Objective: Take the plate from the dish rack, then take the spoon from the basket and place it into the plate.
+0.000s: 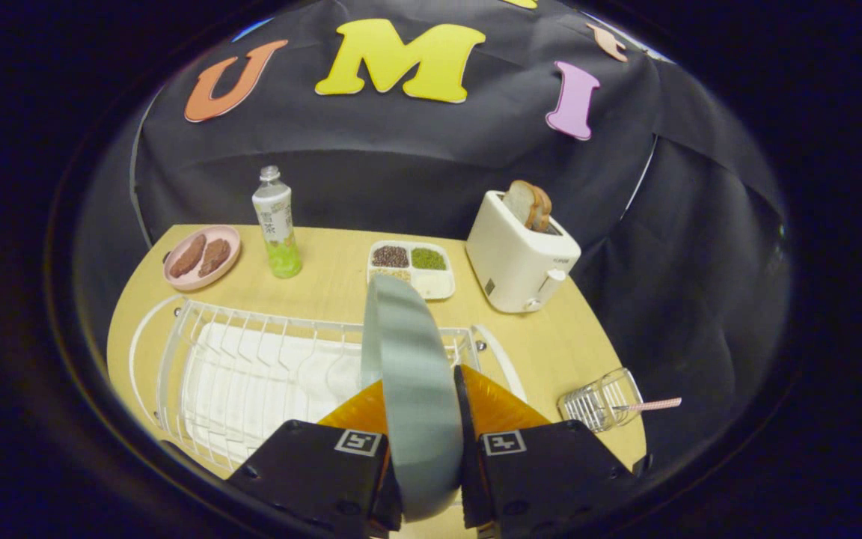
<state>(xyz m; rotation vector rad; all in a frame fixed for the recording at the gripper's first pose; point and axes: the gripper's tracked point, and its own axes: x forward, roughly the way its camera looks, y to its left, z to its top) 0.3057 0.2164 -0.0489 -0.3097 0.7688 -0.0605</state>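
Grey-green and held on edge, the plate point(412, 389) stands upright between my jaws, both fingers pressing its faces, so I have it pinched firmly. The gripper point(422, 449) sits above the near side of the rack point(251, 367), a white wire frame over a white drip tray on the wooden tabletop point(551, 337). I cannot tell whether the plate's lower rim is clear of the wires, since my fingers hide it.

Off to the right, near the tabletop's edge, the small wire basket point(599, 408) lies with the spoon point(648, 405) poking out of it, its pink handle pointing away from the rack. Beyond the rack I see a pink dish point(203, 256) with two brown pieces, a bottle point(277, 224), a divided tray point(410, 268) of grains and a toaster point(521, 258) with bread in it.

I judge the first step is in hand: the plate is gripped and leaving the rack. Next I need to carry it to bare wood, lay it flat, release, then go for the spoon handle.
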